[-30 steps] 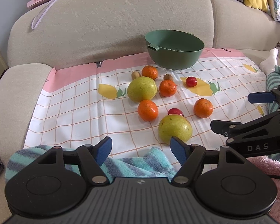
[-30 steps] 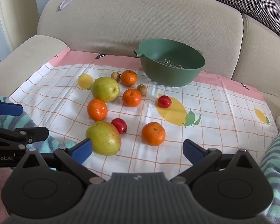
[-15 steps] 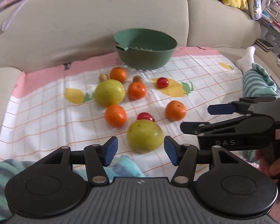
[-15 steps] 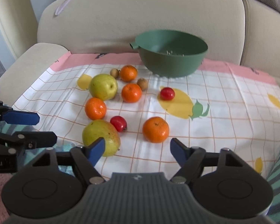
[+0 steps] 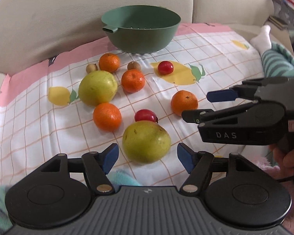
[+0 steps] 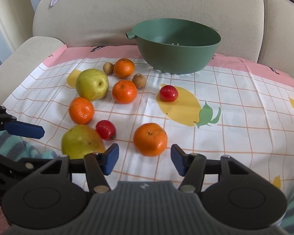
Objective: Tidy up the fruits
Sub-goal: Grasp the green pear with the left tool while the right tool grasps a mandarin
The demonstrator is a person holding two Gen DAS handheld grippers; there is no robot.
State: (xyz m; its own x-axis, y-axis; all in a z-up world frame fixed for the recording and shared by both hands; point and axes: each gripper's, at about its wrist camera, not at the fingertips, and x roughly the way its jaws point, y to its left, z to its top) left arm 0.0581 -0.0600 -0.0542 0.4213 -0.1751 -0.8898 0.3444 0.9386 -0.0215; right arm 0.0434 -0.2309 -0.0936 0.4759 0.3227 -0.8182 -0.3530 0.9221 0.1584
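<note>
Fruit lies on a checked cloth [image 5: 215,62] before a green colander bowl [image 5: 141,31], which also shows in the right wrist view [image 6: 178,47]. My left gripper [image 5: 148,156] is open, its blue pads either side of the near yellow-green pear [image 5: 146,142], just short of it. My right gripper [image 6: 144,158] is open, just short of an orange mandarin [image 6: 150,139]. A second pear [image 6: 92,84], three more mandarins, two red fruits [image 6: 168,93] and two small brown fruits lie farther back.
A beige sofa back [image 6: 147,9] rises behind the bowl. A striped teal blanket [image 5: 278,62] lies at the right and near edges. The right gripper shows in the left wrist view [image 5: 221,103], beside a mandarin [image 5: 184,102].
Both grippers moved forward toward the fruit. The left now has the near pear between its pads; the right closed in on the near mandarin and narrowed its opening.
</note>
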